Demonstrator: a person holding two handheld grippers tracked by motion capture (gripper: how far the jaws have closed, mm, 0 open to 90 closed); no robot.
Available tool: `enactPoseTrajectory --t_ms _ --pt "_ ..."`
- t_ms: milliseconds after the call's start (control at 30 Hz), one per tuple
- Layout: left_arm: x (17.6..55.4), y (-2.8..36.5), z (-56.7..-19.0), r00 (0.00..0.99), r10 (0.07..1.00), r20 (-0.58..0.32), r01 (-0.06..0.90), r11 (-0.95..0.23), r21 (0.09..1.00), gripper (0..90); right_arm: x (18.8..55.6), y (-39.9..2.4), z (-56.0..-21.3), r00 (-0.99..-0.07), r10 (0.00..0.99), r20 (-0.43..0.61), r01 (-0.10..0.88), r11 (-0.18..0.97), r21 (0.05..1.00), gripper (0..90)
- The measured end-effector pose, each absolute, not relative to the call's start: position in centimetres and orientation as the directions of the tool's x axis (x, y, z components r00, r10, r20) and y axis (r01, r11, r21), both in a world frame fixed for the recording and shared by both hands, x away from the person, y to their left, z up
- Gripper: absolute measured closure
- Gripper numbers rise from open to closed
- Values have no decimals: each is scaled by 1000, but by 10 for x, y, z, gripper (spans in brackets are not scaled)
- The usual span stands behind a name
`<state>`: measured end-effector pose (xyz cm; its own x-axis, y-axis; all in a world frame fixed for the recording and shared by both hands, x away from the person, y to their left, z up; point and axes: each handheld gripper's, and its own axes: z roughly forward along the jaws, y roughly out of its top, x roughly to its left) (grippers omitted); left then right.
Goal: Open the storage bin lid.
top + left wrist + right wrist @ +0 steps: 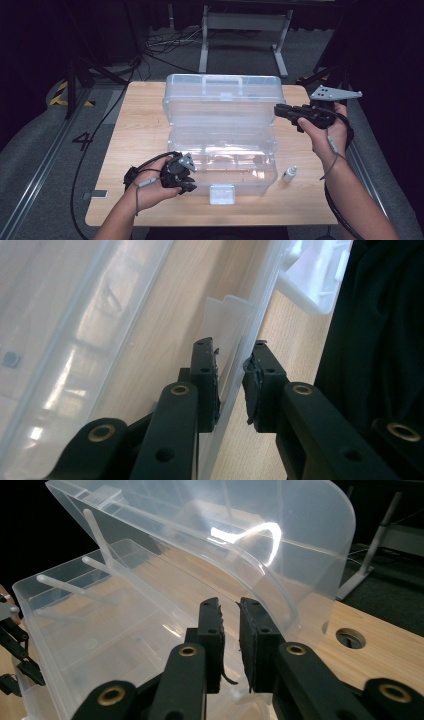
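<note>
The left hand-held gripper (186, 181) sits at the front left corner of the clear plastic box (222, 170). In the left gripper view its jaws straddle the box's front wall, one inside and one outside. The inner pad lies against the plastic, and a narrow gap shows at the outer pad, so a firm pinch cannot be told. A pale plastic tab (227, 335) of the box stands just beyond the inner jaw.

The right hand-held gripper (281, 111) is held level at the box's right side, up by the right end of the raised lid (225, 97). In the right gripper view its jaws stand slightly apart with nothing between the pads, and the lid's curved edge lies just beyond their tips.

The box stands in the middle of the table (140, 130), its lid swung up and back so the base is open toward the person. A white latch (222, 194) hangs from the box's front wall at its middle. A small white bottle (289, 173) stands on the table just off the box's front right corner, apart from it.

Beyond the box, past the table's far edge, cables (165, 45) lie on the grey floor beside a metal frame (245, 30).
</note>
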<state>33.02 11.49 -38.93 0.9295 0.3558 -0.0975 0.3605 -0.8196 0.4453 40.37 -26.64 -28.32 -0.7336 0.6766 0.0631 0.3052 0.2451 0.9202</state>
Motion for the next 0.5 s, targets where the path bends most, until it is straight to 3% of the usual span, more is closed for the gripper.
enactPoseTrajectory --t_ms 500 --pt "331 115 -390 927 360 -106 368 -815 448 765 385 -279 -283 -662 748 49 322 225 919 720"
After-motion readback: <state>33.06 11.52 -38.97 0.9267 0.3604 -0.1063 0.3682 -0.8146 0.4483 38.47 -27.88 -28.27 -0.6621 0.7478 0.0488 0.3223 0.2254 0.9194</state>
